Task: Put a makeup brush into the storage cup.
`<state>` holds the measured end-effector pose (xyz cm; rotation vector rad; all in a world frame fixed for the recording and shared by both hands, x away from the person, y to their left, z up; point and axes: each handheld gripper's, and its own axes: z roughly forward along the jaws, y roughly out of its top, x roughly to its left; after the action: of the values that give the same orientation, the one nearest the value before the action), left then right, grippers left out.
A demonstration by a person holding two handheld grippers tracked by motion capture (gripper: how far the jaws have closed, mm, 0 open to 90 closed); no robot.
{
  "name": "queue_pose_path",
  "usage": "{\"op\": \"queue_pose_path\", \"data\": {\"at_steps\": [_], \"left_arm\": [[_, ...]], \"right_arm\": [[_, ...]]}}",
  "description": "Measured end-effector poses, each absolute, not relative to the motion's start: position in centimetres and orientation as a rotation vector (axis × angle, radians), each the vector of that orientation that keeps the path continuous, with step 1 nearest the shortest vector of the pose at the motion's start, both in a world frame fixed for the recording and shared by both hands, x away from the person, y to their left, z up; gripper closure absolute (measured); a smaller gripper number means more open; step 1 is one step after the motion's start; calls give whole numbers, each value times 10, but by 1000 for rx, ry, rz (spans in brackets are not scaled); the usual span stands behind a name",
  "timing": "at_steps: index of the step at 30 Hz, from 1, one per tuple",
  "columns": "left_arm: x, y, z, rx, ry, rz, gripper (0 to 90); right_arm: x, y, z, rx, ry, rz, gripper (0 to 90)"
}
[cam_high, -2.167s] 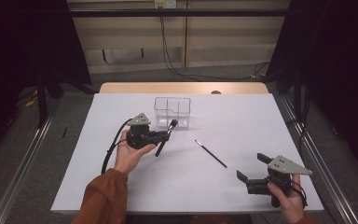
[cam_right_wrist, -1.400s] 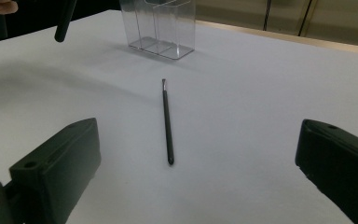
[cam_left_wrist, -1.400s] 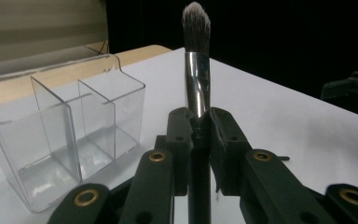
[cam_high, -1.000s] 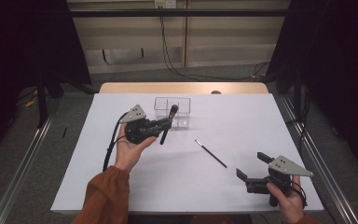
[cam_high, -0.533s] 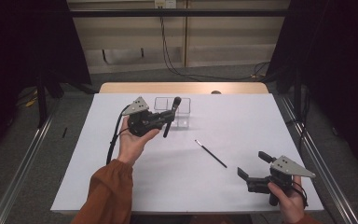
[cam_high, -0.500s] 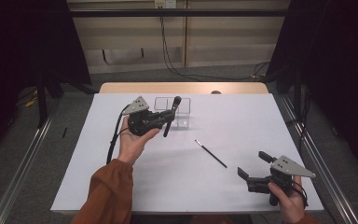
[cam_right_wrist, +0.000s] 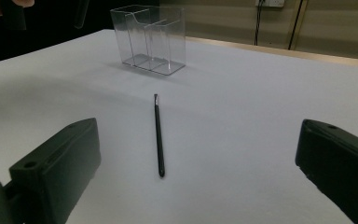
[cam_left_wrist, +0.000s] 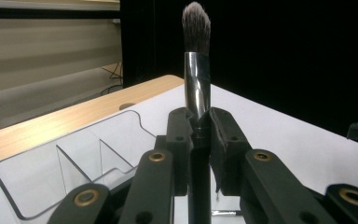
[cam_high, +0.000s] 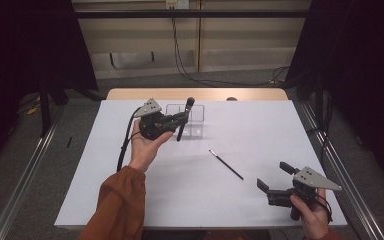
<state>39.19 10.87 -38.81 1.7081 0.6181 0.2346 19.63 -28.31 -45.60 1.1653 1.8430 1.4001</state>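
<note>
The thick black-handled makeup brush with a silver ferrule and grey bristle tip (cam_left_wrist: 196,70) stands clamped between the left gripper's (cam_high: 176,120) two black fingers (cam_left_wrist: 226,140), bristles up and handle hanging down below them. In the high view it has travelled over the last couple of seconds from above the open bench toward the far side, and the brush has swung from slanted to nearly upright; it now hangs just in front of the clear plastic organiser box with several compartments (cam_high: 196,117). The left gripper view looks down on those compartments just beyond and to the left of the fingers, so the handle end appears close to the box, though whether it is above a compartment or only beside the near wall I cannot tell.

That shift suggests the brush is being brought over to be stood in the organiser; the likely next need is to line the handle over one compartment and lower it before letting go.

The thin black liner brush (cam_right_wrist: 158,137) lies flat on the white-covered bench (cam_high: 260,130), unmoved, well apart from the box. The right gripper (cam_high: 276,184) rests near the bench's near right corner, its fingers (cam_right_wrist: 56,163) spread wide apart and holding nothing, pointing toward the thin brush.
</note>
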Motion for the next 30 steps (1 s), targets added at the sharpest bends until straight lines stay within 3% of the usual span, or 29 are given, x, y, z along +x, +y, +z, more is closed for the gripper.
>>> {"op": "queue_pose_path", "data": {"at_steps": [30], "left_arm": [[425, 82, -368, 1686, 636, 289, 788]], "right_arm": [[196, -286, -457, 1165, 1856, 1402, 0]]}}
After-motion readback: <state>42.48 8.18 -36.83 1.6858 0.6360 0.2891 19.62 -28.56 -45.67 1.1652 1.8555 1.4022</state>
